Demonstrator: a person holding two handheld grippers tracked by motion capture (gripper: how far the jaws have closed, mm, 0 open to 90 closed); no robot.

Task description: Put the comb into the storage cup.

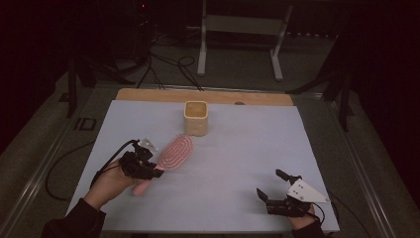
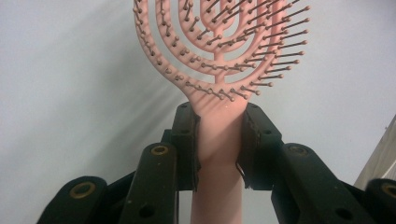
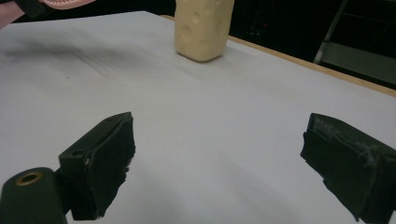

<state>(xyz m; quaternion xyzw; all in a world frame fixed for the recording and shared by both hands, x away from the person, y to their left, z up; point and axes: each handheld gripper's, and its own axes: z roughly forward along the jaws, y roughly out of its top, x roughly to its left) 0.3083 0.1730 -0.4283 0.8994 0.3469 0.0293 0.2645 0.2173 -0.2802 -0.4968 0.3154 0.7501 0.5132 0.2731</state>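
A pink hairbrush (image 1: 175, 152) with an oval, open-ribbed head is held at the left of the white table cover, bristles facing up. My left gripper (image 1: 154, 171) is shut on its handle just below the head; in the left gripper view both pads press the pink handle (image 2: 219, 140) and the bristled head (image 2: 219, 42) rises above them. A cream, square-topped cup (image 1: 195, 118) stands upright behind the brush, near the far edge; it also shows as a cream cup (image 3: 201, 28) with dimpled walls. My right gripper (image 1: 274, 186) rests open at the near right, nothing between its jaws.
The white table cover (image 1: 237, 158) lies on a wooden tabletop whose far strip (image 1: 148, 95) shows. Beyond the table, cables lie on the dark floor and a pale metal frame (image 1: 237, 29) stands there. A cable trails from my left gripper over the table's left edge.
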